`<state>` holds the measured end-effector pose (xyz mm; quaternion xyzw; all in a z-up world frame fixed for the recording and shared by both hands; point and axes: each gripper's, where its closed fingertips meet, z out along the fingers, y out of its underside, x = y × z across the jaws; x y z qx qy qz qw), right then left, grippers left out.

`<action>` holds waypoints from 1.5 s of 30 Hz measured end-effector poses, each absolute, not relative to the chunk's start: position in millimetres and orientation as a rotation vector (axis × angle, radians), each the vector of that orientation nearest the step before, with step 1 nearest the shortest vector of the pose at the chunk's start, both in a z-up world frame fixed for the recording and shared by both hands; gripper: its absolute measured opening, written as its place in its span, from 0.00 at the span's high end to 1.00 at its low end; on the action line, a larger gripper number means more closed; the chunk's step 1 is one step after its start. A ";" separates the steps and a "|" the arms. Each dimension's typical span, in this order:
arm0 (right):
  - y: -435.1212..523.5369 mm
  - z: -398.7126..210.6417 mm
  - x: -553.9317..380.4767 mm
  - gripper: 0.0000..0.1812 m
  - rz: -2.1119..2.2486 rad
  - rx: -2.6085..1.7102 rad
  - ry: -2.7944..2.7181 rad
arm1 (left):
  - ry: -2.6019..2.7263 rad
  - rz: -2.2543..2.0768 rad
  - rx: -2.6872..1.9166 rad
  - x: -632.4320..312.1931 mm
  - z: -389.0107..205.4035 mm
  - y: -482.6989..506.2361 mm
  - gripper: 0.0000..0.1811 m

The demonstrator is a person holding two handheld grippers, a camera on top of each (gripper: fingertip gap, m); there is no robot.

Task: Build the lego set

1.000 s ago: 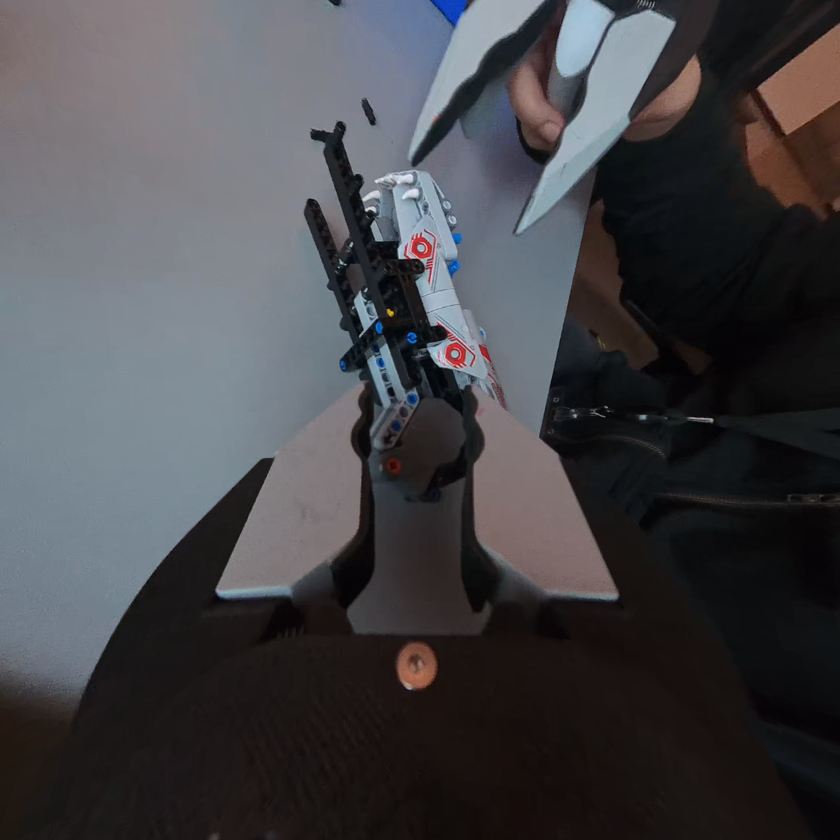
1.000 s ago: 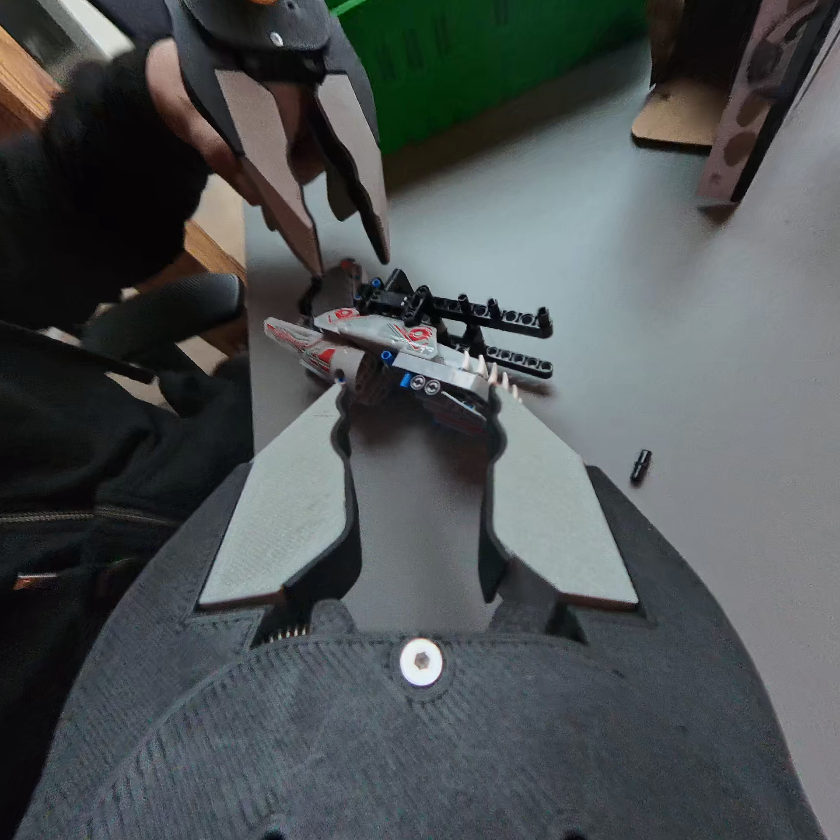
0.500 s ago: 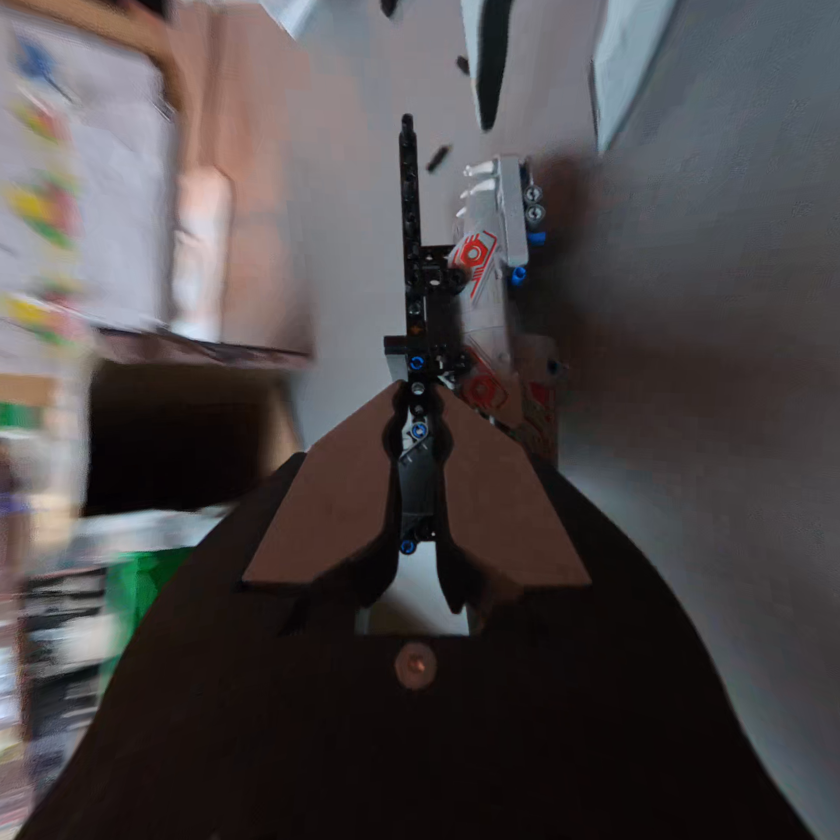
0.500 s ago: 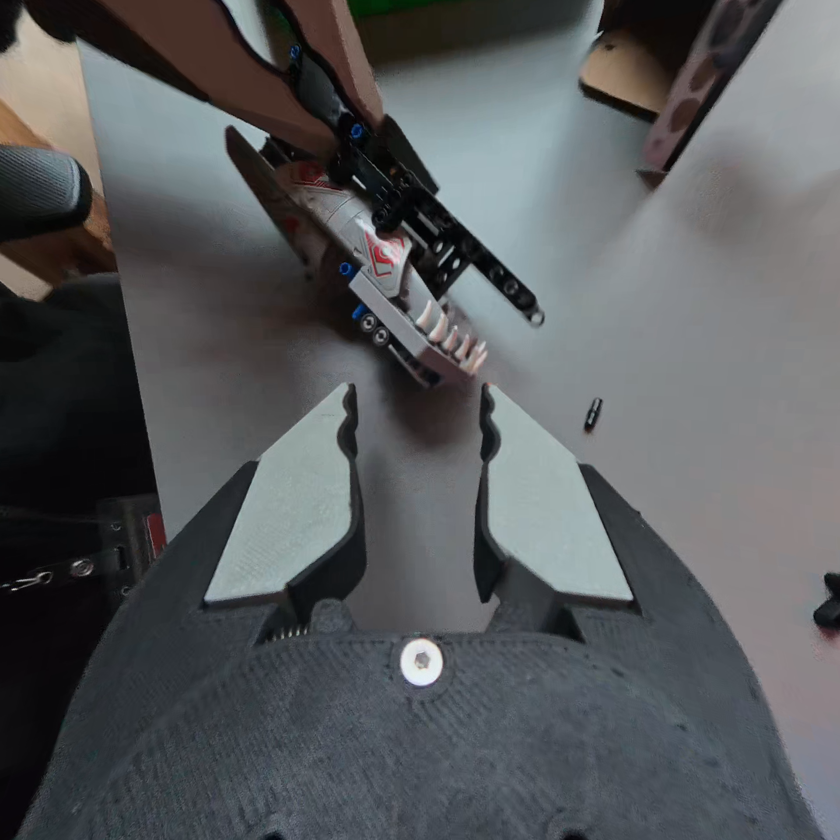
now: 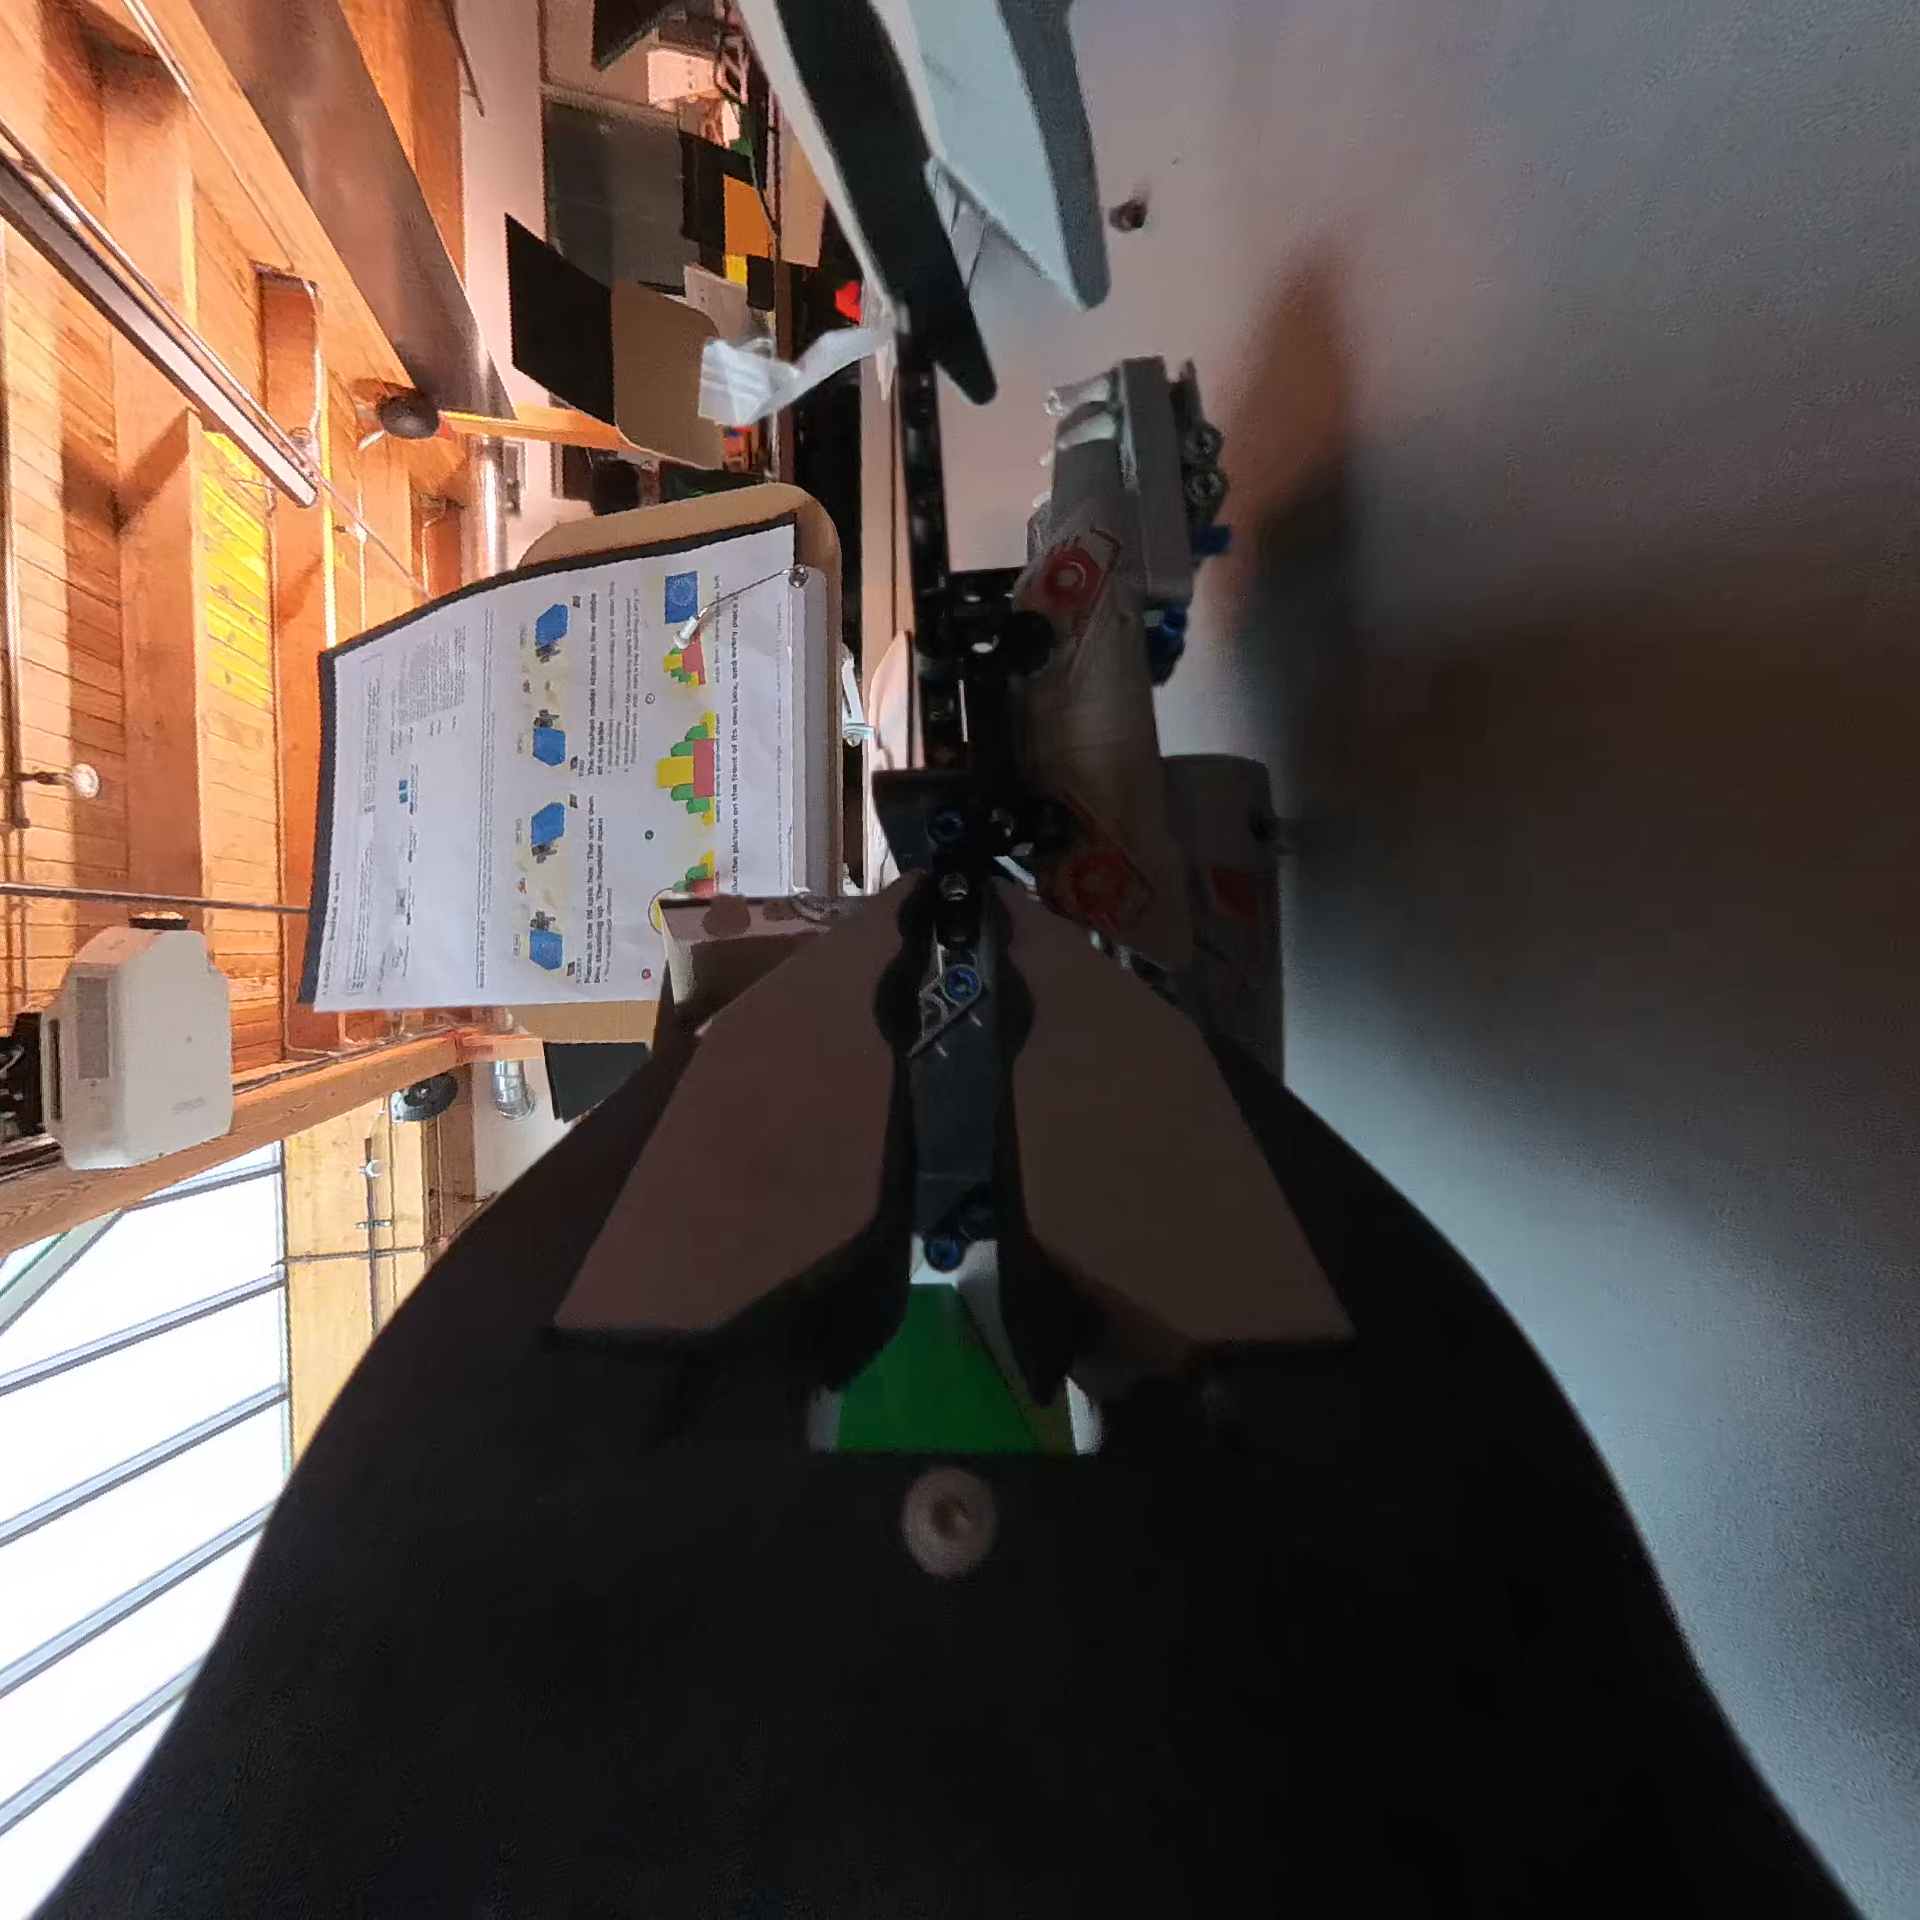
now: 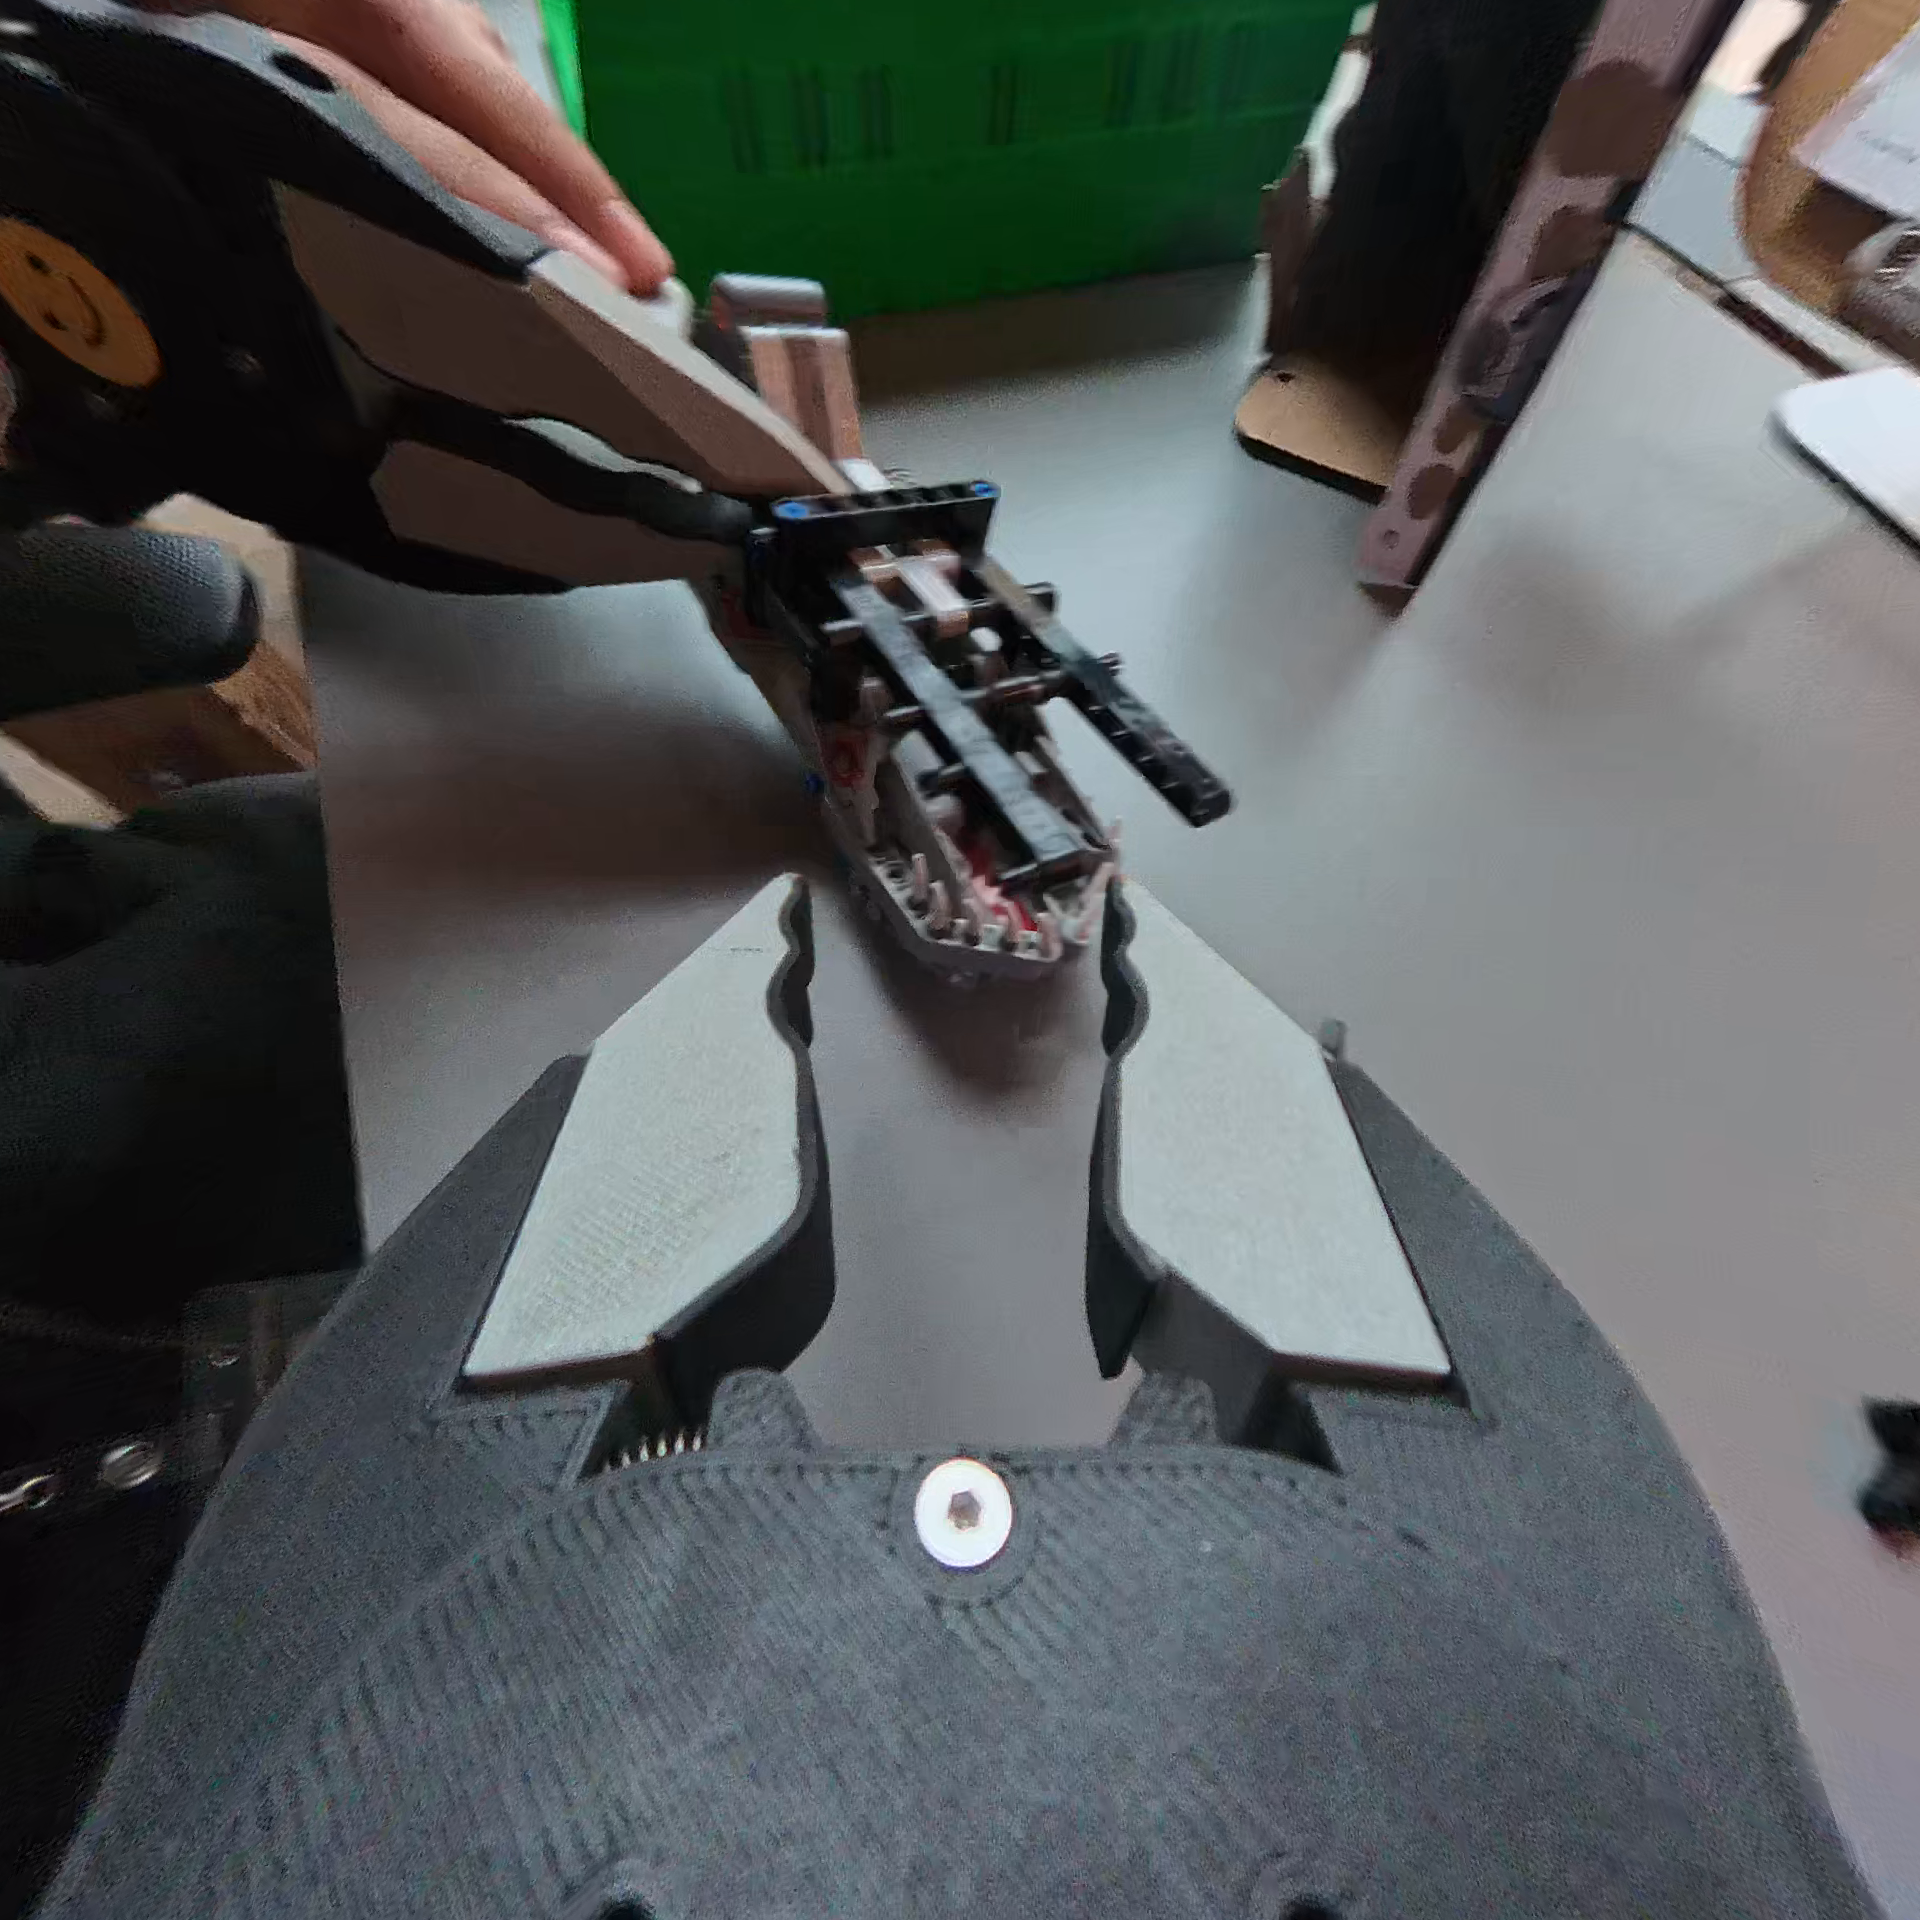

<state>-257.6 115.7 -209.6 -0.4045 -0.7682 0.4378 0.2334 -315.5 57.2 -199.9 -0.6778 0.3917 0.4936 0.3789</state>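
Note:
The lego model [image 6: 935, 727] is a grey, toothed, shark-like body with red markings and two long black beams. My left gripper [image 5: 954, 914] is shut on the model's black rear frame [image 5: 951, 997] and holds it rolled on its side. In the right wrist view the left gripper [image 6: 769, 509] grips the model from the upper left, with the toothed nose down near the grey table [image 6: 1455, 935]. My right gripper [image 6: 951, 904] is open and empty, its tips just short of the toothed nose [image 6: 977, 925]. The right gripper's fingers [image 5: 997, 135] show at the top of the left wrist view.
A green crate [image 6: 935, 135] stands at the back of the table. A cardboard stand [image 6: 1455, 312] is at the back right, holding a printed instruction sheet [image 5: 561, 790]. A small black piece [image 6: 1891, 1475] lies at the right edge. A person's hand [image 6: 499, 135] holds the left gripper. The left gripper's tips are roughly 9 cm from the right gripper's.
My left gripper has lifted and rolled the model, so its underside beams now face the right gripper. The right gripper has stayed open and is closer to the toothed nose.

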 end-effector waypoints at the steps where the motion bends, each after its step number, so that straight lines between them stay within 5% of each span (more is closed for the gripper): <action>1: 107.6 -210.3 -255.7 0.73 1.228 -1.092 -2.129 | 0.992 1.265 -1.722 -316.3 -200.3 53.7 0.97; 10: 88.0 -196.8 -249.8 0.77 1.133 -0.922 -2.054 | 1.035 1.253 -1.548 -293.2 -198.3 44.2 0.97; 13: 86.8 -211.1 -252.2 0.90 1.029 -0.934 -2.160 | 1.051 1.231 -1.542 -289.0 -197.5 46.3 0.97; 16: 83.2 -208.7 -252.1 0.91 0.974 -0.842 -2.149 | 0.942 1.056 -1.677 -290.6 -199.5 42.9 0.96; 23: 79.8 -208.2 -250.0 0.92 0.807 -0.654 -2.143 | 0.558 0.310 -2.024 -300.2 -169.2 24.6 0.69; 27: 78.2 -207.2 -250.6 0.91 0.805 -0.636 -2.146 | 0.536 0.006 -2.205 -308.4 -199.4 20.2 0.67; 32: 81.2 -210.4 -249.6 0.91 0.856 -0.641 -2.143 | 0.572 -0.163 -2.214 -293.2 -225.8 24.4 0.86; 45: 114.7 -216.1 -249.2 0.86 1.101 -0.902 -2.103 | 0.422 -0.231 -1.993 -289.8 -207.9 49.7 0.86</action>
